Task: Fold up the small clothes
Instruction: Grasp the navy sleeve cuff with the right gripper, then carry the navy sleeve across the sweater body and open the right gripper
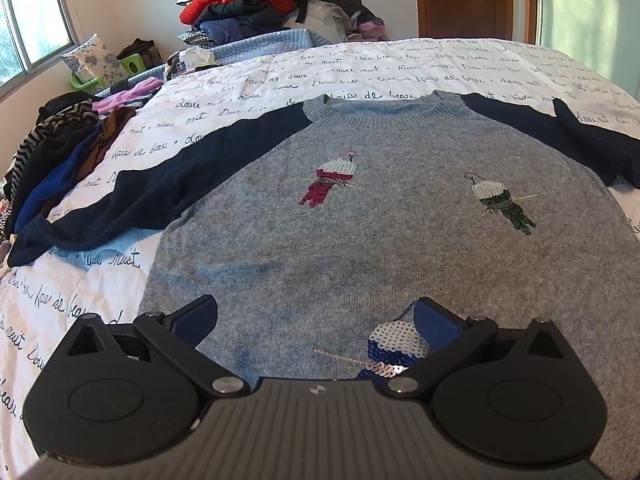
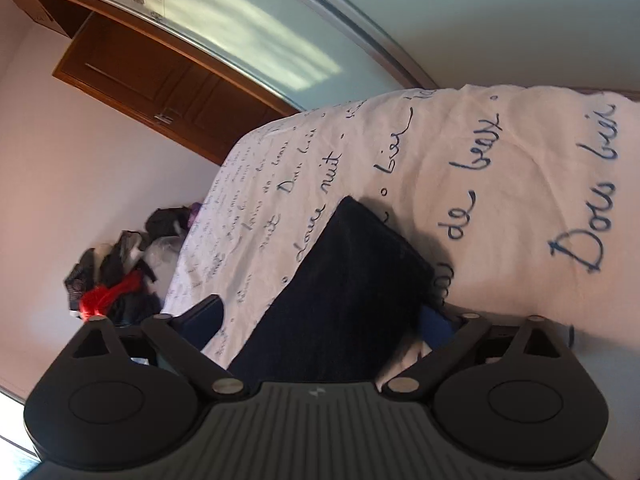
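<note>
The left gripper (image 1: 316,320), jaws spread, hangs over the flat sweater (image 1: 360,240), with nothing raised across its grey front. At ten o'clock a heap of dark clothes (image 1: 60,152) lines the bed's edge; at twelve a taller pile (image 1: 248,0) blocks the far side. The right gripper (image 2: 324,320) straddles the navy sleeve (image 2: 340,280); bare bedspread (image 2: 520,180) lies open from one to three o'clock.

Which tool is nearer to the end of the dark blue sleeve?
Right. The right tool has the sleeve end between its open fingers; the left tool hovers over the sweater's grey hem.
</note>
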A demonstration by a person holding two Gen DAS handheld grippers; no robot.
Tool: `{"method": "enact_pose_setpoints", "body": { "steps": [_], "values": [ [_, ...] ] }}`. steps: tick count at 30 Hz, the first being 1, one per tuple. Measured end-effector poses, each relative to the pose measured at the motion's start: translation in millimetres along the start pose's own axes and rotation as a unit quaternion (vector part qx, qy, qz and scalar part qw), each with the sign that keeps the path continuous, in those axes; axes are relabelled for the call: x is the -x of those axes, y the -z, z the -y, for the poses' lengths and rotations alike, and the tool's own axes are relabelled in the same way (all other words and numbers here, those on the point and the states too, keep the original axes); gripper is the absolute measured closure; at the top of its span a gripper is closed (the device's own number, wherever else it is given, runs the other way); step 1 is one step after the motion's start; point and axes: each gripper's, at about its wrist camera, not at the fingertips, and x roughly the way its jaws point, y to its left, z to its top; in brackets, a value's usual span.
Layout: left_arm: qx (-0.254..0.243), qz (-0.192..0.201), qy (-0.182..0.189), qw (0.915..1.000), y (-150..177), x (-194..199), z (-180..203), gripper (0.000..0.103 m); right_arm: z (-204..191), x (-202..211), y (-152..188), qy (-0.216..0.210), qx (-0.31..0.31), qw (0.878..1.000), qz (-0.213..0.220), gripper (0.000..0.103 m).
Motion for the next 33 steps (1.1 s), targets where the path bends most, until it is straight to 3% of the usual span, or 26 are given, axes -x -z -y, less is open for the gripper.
{"method": "enact_pose_setpoints", "body": {
  "steps": [1,3,6,9,16,24,31,33],
  "values": [
    [0.0,0.0,0.0,1.0,0,0,0,0.0,-2,-2,-1,0.005,0.001,1.0,0.001,0.016],
    [0.0,0.001,-0.001,1.0,0,1,-1,0.0,-4,-6,-3,0.024,0.003,1.0,0.005,0.049],
    [0.005,0.002,-0.002,1.0,0,2,-4,0.0,2,-8,-6,0.04,-0.015,0.999,0.009,0.079],
    [0.009,0.003,-0.004,0.9999,-1,3,-7,0.0,5,-4,-5,0.035,-0.014,0.999,0.02,0.092],
    [0.017,0.007,-0.005,0.9998,-1,5,-13,0.0,-41,20,-1,-0.013,0.058,0.997,0.046,0.093],
    [0.031,0.012,-0.011,0.9994,1,9,-28,0.0,-141,53,7,-0.069,0.182,0.974,0.114,0.093],
    [0.062,0.008,-0.016,0.9979,4,7,-51,0.0,-186,74,17,-0.021,0.242,0.949,0.2,0.093],
    [0.068,0.008,-0.016,0.9976,4,6,-56,0.0,-193,72,29,-0.018,0.268,0.941,0.206,0.093]
  ]
}}
